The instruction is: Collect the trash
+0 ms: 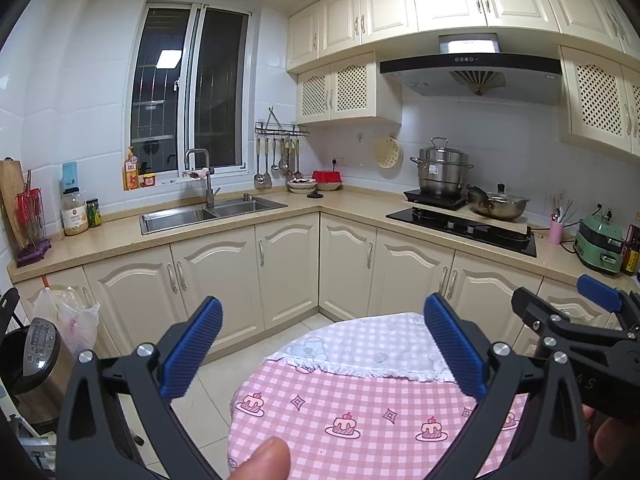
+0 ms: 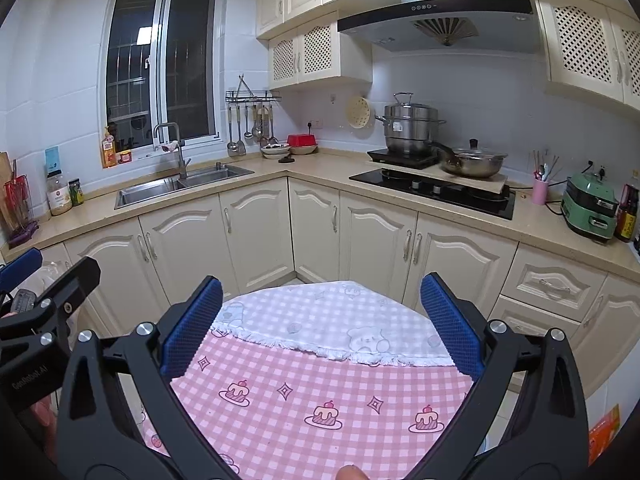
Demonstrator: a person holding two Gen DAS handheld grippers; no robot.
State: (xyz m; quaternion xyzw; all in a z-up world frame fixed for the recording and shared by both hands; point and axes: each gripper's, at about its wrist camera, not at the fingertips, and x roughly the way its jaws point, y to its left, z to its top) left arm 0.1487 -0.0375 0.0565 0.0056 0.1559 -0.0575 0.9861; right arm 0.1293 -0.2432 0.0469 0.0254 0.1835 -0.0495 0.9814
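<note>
A round table (image 1: 360, 408) under a pink checked cloth with cake prints sits just below both grippers, with a white fringed cloth (image 1: 360, 344) over its far half. No loose trash shows on it. My left gripper (image 1: 324, 344) hangs open above the table's near edge, nothing between its blue pads (image 1: 192, 348). My right gripper (image 2: 320, 324) is likewise open and empty over the same table (image 2: 320, 392). Each gripper appears in the other's view: the right gripper (image 1: 568, 300) at the right, the left gripper (image 2: 44, 272) at the left. A thumb (image 1: 266, 460) shows at the bottom.
An L-shaped counter (image 1: 344, 204) carries a sink (image 1: 208, 212), a stove (image 1: 464, 228) with pots (image 1: 440, 168), and a green cooker (image 1: 598, 244). A white plastic bag (image 1: 76, 320) and a rice cooker (image 1: 38, 352) stand on the left. An orange packet (image 2: 604, 428) lies on the floor.
</note>
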